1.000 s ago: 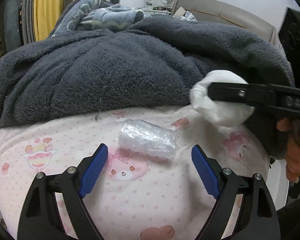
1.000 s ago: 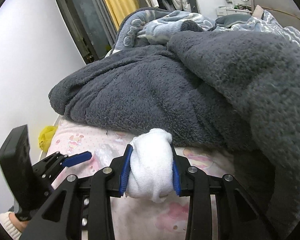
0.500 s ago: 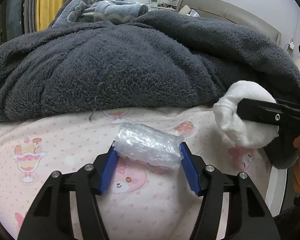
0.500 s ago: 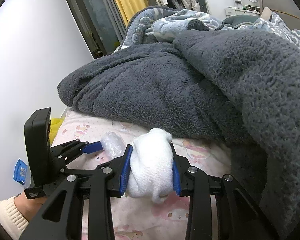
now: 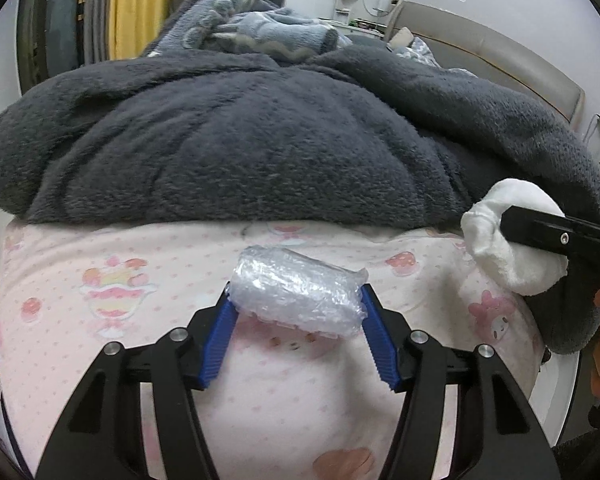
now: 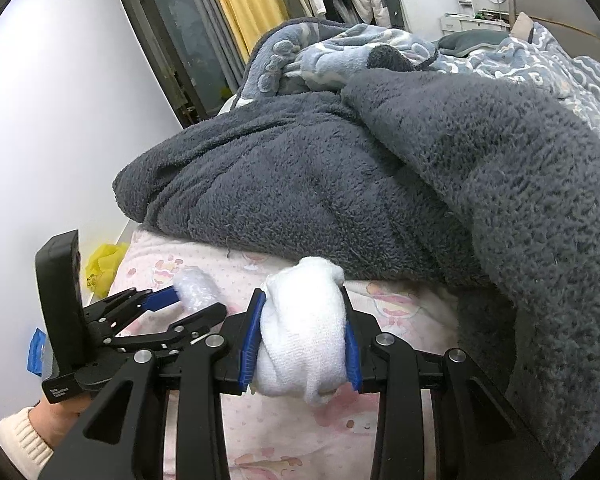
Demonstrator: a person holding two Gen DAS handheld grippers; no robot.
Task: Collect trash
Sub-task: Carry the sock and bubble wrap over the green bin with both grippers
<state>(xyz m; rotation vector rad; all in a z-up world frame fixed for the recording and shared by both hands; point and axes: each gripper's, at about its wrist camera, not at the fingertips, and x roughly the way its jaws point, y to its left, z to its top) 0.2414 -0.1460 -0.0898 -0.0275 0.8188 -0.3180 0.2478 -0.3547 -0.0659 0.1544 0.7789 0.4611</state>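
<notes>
Now, left wrist view: the left tool [image 5: 298,314] has its blue pads pressed against both ends of a roll of bubble wrap [image 5: 300,294], which sits low over the pink printed bed sheet [image 5: 140,264], just in front of the dark grey fleece blanket [image 5: 240,152]; whether it is lifted off the sheet I cannot tell.
Same view, right edge: the right tool [image 5: 540,234] pinches a white cloth wad [image 5: 508,258].
Right wrist view: the right tool [image 6: 300,344] is clamped on the white cloth wad [image 6: 304,332] above the sheet; the left tool [image 6: 168,304] with the roll [image 6: 194,288] is just beside it.
Step in hand: both pieces look gripped, so pickup seems finished.
Next move: likely lifting both clear and carrying them to a bin; none is visible.
Count: two tools, one roll, one wad, one grey blanket.
</notes>
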